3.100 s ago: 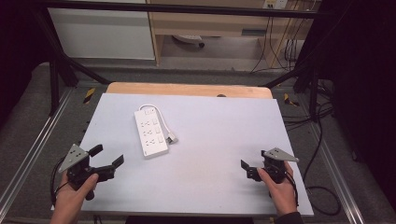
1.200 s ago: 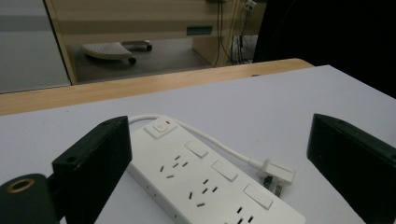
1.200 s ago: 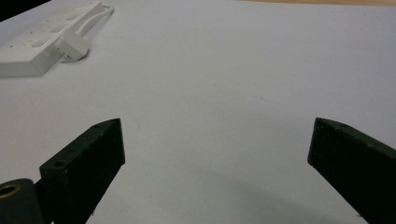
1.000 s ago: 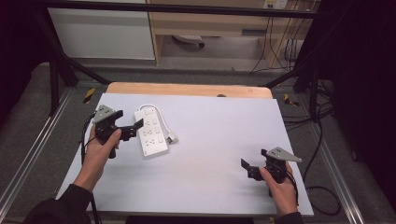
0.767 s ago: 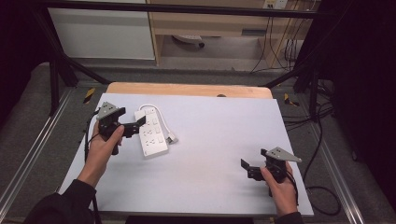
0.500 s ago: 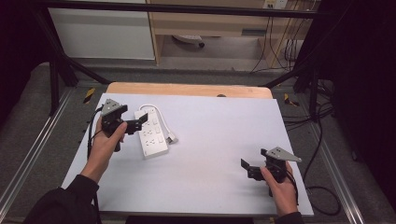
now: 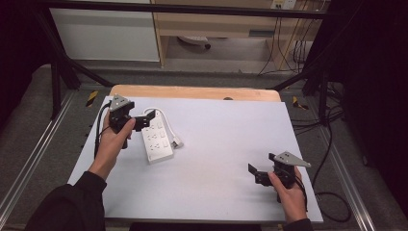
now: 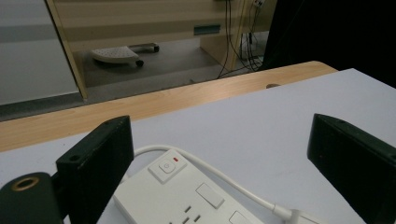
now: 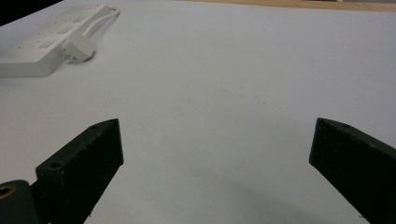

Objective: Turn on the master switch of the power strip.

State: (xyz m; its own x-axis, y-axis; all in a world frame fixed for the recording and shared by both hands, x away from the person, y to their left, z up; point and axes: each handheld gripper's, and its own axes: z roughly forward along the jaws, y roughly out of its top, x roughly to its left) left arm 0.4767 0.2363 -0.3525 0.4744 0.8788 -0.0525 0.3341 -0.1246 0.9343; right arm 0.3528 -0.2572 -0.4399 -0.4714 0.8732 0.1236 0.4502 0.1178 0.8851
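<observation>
The power strip (image 7: 157, 141) lies on the left side of the table (image 7: 226, 139). It looks hard, light and smooth, so grab its long sides. The left gripper (image 7: 144, 120) hangs over its far end, jaws wide. The right gripper (image 7: 256, 174) waits near, jaws wide too.

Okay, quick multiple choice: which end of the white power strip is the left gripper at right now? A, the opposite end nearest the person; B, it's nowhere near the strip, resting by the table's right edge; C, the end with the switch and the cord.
C: the left gripper stands with open jaws at the far end of the power strip, where its switch and cord sit.
</observation>
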